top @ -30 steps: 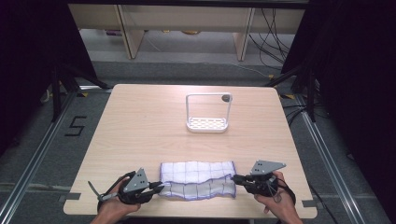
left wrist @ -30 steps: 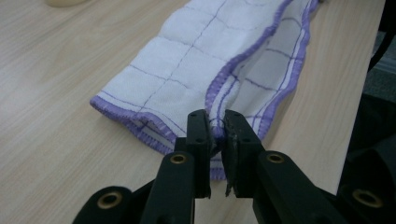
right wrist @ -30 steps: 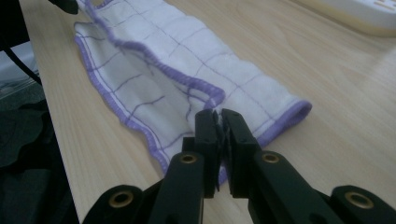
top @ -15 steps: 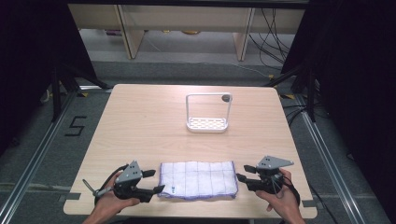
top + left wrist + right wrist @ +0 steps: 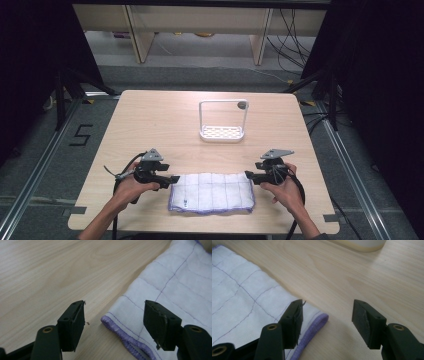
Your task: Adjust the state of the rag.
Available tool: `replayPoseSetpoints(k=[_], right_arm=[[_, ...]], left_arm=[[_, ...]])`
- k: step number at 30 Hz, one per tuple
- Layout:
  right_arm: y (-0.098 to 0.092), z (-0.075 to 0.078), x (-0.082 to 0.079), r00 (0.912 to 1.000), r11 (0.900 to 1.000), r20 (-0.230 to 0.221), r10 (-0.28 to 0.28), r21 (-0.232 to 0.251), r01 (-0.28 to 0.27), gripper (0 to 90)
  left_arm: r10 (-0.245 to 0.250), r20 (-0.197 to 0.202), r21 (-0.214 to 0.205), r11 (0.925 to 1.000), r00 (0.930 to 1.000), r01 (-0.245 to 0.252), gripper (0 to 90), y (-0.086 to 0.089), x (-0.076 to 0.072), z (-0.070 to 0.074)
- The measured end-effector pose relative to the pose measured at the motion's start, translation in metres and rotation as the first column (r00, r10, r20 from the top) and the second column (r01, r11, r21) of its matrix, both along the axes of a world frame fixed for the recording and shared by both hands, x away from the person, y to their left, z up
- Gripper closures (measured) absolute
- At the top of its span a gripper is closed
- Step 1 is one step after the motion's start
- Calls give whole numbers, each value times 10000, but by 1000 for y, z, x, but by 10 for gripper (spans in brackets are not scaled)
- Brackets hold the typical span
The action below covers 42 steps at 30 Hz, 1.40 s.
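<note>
Left gripper (image 5: 174,178) and right gripper (image 5: 248,175), both jaws spread and empty, flank a flat white quilted cloth (image 5: 211,192) with purple stitching and hem at the bench's (image 5: 150,120) near edge; floor marking "5" (image 5: 81,135) sits beyond its left edge.

Both tongs, left (image 5: 172,178) and right (image 5: 248,175), have let go and drawn off the flattened cloth (image 5: 211,192).
</note>
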State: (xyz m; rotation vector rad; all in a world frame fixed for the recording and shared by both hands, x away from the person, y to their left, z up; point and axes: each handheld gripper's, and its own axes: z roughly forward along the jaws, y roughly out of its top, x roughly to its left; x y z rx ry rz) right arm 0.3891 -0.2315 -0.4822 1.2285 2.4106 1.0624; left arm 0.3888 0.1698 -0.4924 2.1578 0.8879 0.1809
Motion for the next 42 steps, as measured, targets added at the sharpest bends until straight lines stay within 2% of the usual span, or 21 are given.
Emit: replayPoseSetpoints(k=[3, 5, 6, 9, 10, 11, 12, 16, 19, 21, 24, 26, 29, 30, 32, 35, 36, 37, 38, 39, 42], right_arm=[[4, -1, 0, 9997, 9995, -201, 169, -260, -175, 428], [5, -4, 1, 9998, 9993, 7, 217, -291, -216, 427], [8, -5, -1, 9992, 9991, -265, 295, -295, -303, 427], [11, -9, -1, 9990, 9985, -114, 431, -345, -435, 425], [11, -8, -2, 9983, 9978, -399, 434, -480, -453, 426], [13, -10, -2, 9989, 9981, -247, 391, -456, -402, 427], [14, -10, -2, 9979, 9971, -479, 435, -604, -463, 430], [16, -18, 0, 9981, 9953, -400, 473, -825, -505, 439], [16, -18, 0, 9967, 9932, -542, 602, -968, -652, 475], [16, -20, 0, 9966, 9914, -286, 769, -1043, -795, 493], [17, -19, -1, 9950, 9899, -425, 904, -1056, -944, 542], [18, -21, -1, 9946, 9887, -148, 1030, -1076, -1041, 562], [19, -18, -3, 9927, 9868, -362, 1152, -1105, -1186, 621], [19, -19, -2, 9912, 9845, -213, 1305, -1150, -1321, 646], [22, -19, -4, 9903, 9829, -104, 1385, -1214, -1387, 697], [23, -20, -4, 9896, 9815, 41, 1441, -1281, -1424, 721], [23, -19, -5, 9891, 9815, -5, 1471, -1235, -1460, 731], [23, -19, -5, 9890, 9818, -23, 1476, -1205, -1468, 737], [22, -18, -4, 9861, 9770, -55, 1663, -1347, -1655, 742], [22, -19, -3, 9820, 9733, -2, 1889, -1331, -1872, 747], [22, -19, -3, 9819, 9714, 108, 1891, -1483, -1855, 764]], left_arm=[[-131, 9, 153, 9998, 9999, 131, 348, -4, 0, -3], [-312, 37, 253, 9992, 9995, 311, 352, -8, -1, -6], [-586, 56, 482, 9971, 9983, 583, 352, -12, -2, -10], [-660, 47, 554, 9963, 9978, 656, 366, -15, -3, -14], [-557, 56, 508, 9972, 9984, 553, 373, -17, -4, -16], [-736, 186, 637, 9953, 9971, 723, 385, -16, -3, -16], [-688, 147, 506, 9964, 9975, 680, 401, -17, -4, -17], [-951, 371, 843, 9922, 9948, 917, 433, -18, -6, -18], [-1125, 437, 769, 9911, 9927, 1089, 483, -17, -7, -19], [-1256, 439, 770, 9895, 9911, 1220, 510, -16, -7, -19], [-1379, 448, 685, 9885, 9894, 1346, 564, -16, -9, -20], [-1482, 417, 667, 9871, 9881, 1453, 603, -16, -10, -19], [-1417, 397, 357, 9895, 9891, 1403, 660, -17, -11, -21], [-1620, 404, 544, 9857, 9860, 1598, 660, -15, -10, -20], [-1508, 402, 325, 9882, 9877, 1496, 710, -17, -12, -21], [-1749, 521, 587, 9834, 9832, 1718, 733, -18, -14, -20], [-1598, 575, 550, 9861, 9855, 1567, 742, -19, -15, -20], [-1831, 642, 760, 9811, 9810, 1781, 747, -18, -15, -19], [-1681, 652, 768, 9836, 9836, 1630, 750, -19, -16, -19], [-1750, 739, 807, 9823, 9818, 1690, 751, -20, -16, -19], [-1801, 831, 998, 9801, 9801, 1716, 759, -20, -18, -18]])
